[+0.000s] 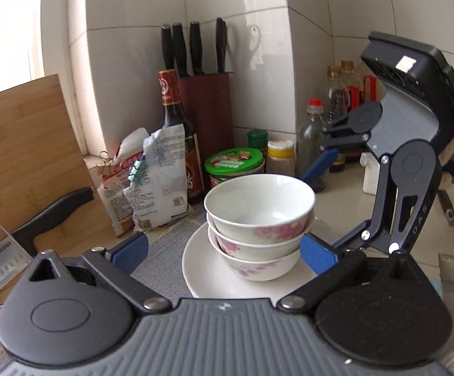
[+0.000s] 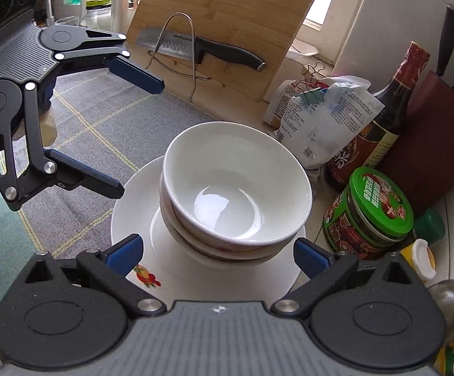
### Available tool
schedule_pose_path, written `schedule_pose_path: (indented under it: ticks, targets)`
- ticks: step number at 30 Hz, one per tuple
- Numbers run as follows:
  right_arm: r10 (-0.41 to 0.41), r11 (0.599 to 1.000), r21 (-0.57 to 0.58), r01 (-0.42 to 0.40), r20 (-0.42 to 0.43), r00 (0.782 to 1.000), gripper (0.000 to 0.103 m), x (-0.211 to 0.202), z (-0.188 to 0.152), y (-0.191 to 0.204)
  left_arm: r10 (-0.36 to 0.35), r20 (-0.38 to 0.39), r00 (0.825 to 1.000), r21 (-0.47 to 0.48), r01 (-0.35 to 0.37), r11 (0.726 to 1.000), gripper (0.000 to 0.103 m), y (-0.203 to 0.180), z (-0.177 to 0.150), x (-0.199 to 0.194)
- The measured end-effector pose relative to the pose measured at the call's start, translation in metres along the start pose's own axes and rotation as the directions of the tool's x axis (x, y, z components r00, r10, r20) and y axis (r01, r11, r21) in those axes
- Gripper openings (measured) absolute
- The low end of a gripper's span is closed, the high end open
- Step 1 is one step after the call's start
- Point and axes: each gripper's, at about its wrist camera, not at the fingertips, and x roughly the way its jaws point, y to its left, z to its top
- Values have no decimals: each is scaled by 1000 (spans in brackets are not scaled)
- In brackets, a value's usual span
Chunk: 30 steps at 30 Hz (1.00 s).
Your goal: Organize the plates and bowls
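Observation:
Three white bowls with pink flower prints (image 1: 258, 206) are nested in a stack on white plates (image 1: 202, 269) that lie on a grey checked cloth. My left gripper (image 1: 225, 252) is open, its blue pads well clear of the stack on either side. In the right wrist view the same bowls (image 2: 236, 188) fill the centre on the plates (image 2: 133, 210). My right gripper (image 2: 217, 253) is open too, with its pads wide of the stack and not touching it. Each gripper shows in the other's view: the right gripper (image 1: 318, 210) to the stack's right, the left gripper (image 2: 137, 138) to its left.
Behind the stack crowd a green-lidded jar (image 2: 374, 206), a dark sauce bottle (image 1: 176, 131), clipped food bags (image 1: 145, 175), a knife block (image 1: 205, 106) and small bottles (image 1: 311, 131). A knife (image 2: 202, 48) on a wire rack leans by a wooden cutting board (image 2: 227, 9).

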Motion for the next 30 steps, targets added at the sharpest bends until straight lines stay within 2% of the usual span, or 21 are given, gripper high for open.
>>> schedule_pose_path:
  ticks: [2, 4, 7, 9, 12, 14, 17, 21, 24, 30]
  targets:
    - [-46, 995, 85, 47, -13, 999, 103, -6, 2, 8, 10, 37, 999, -31, -9, 999, 102, -1, 1, -15]
    - [-87, 974, 209, 94, -42, 995, 103, -11, 4, 15, 24, 72, 997, -63, -20, 998, 102, -4, 0, -33]
    - [-155, 921, 355, 162, -49, 987, 103, -23, 6, 32, 18, 83, 996, -104, -9, 994, 102, -6, -2, -49]
    - [-198, 880, 431, 200, -51, 979, 103, -32, 5, 43, 45, 60, 997, -137, -36, 990, 102, -8, -3, -59]
    - [-281, 783, 555, 280, -87, 956, 103, -45, -1, 59, 110, -17, 994, -179, -111, 978, 102, -10, -3, -70]
    - [-336, 701, 631, 331, -116, 935, 103, -52, -7, 68, 118, -96, 988, -212, -136, 968, 102, -9, -1, -74]
    - [-372, 607, 712, 354, -140, 918, 103, -63, -12, 80, 129, -124, 984, -238, -155, 959, 102, -10, 1, -82]
    - [-400, 568, 741, 358, -132, 907, 103, -77, -12, 96, 151, -139, 979, -246, -182, 952, 102, -12, 7, -90]
    - [-419, 561, 740, 370, -131, 899, 103, -83, -10, 103, 173, -145, 974, -241, -204, 949, 102, -12, 11, -94]
    - [-424, 563, 742, 362, -117, 898, 103, -89, -5, 106, 201, -166, 965, -242, -238, 941, 102, -14, 16, -96]
